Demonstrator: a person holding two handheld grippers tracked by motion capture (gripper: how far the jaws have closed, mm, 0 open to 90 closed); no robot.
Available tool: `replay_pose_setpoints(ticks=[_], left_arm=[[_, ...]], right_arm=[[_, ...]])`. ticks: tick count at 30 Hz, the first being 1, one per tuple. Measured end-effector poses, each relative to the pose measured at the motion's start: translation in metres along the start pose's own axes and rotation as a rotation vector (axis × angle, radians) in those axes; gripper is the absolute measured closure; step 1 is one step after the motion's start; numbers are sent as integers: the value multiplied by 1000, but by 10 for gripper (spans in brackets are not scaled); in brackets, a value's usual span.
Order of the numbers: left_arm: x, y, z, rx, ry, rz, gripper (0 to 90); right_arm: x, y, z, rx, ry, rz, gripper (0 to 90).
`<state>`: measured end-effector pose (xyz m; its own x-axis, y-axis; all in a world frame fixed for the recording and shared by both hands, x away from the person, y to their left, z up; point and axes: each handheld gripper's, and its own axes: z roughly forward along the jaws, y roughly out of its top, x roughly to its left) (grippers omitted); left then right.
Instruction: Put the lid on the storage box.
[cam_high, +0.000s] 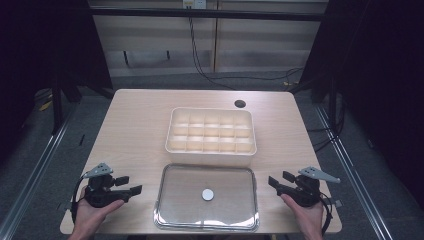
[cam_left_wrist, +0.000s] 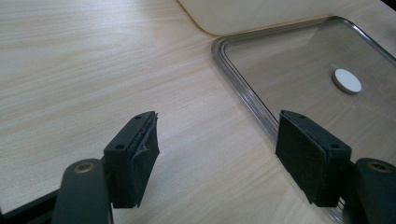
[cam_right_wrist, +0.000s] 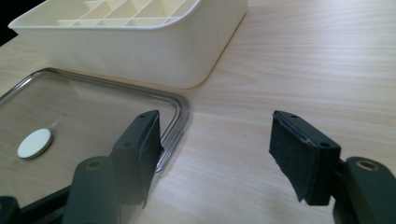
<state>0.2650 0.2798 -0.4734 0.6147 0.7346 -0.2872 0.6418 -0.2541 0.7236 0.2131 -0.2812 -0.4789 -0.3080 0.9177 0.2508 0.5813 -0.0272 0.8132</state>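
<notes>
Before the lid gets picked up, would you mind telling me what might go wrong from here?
1. The clear lid lies flat on the table, so the open left gripper and right gripper may struggle to get a pad under its thin rim and could just push it.
2. The lid's near edge sits by the table's front edge; a nudge might tip it off.
3. The cream box is close behind and could get shoved.

High overhead view, tool views share lid (cam_left_wrist: 299, 60)
</notes>
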Motion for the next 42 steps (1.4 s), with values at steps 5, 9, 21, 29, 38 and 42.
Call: replay_pose_setpoints(ticks=[5, 9, 21, 29, 38, 42], left_arm=[[0, 0, 0, -3, -6, -4, 312], [-3, 0, 1, 3, -19, 4, 342], [-25, 22, 15, 33, -59, 49, 380], [-26, 16, 35, 85, -71, 61, 372], [-35, 12, 46, 121, -113, 92, 420], [-38, 9, 52, 142, -129, 84, 419]], right_arm=[[4, 1, 0, 16, 3, 23, 336], [8, 1, -1, 48, 33, 21, 359], [33, 22, 11, 149, 121, -39, 379], [35, 19, 36, 180, 114, -55, 406], [34, 10, 48, 257, 128, -41, 422], [35, 6, 51, 282, 114, -47, 462]])
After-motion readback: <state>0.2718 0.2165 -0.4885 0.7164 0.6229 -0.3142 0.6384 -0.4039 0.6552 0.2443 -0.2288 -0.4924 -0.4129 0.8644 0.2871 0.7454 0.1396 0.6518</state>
